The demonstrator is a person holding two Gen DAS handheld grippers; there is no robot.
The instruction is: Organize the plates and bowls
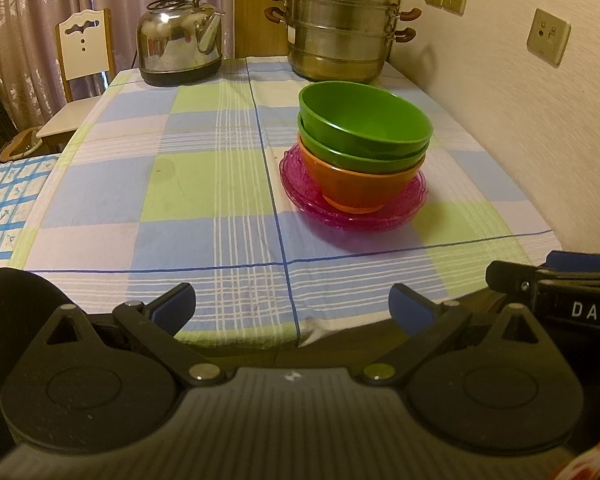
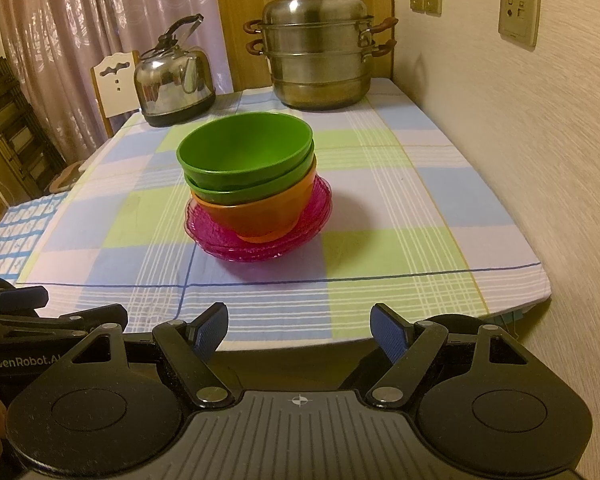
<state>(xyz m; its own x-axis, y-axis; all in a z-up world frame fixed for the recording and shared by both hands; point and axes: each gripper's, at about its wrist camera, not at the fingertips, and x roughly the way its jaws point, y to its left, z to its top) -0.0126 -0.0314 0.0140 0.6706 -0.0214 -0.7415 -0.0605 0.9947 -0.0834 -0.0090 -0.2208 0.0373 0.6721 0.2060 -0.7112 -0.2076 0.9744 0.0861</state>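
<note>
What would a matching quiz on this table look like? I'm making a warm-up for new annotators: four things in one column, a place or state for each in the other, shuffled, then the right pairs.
Things
1. orange bowl
2. top green bowl
3. kettle
4. right gripper

Places or states
A. far end of the table, beside the steamer pot
B. open and empty, at the near table edge
C. on the pink plates, under two bowls
D. highest in the stack, nothing inside

Pairs: 1-C, 2-D, 3-A, 4-B
</note>
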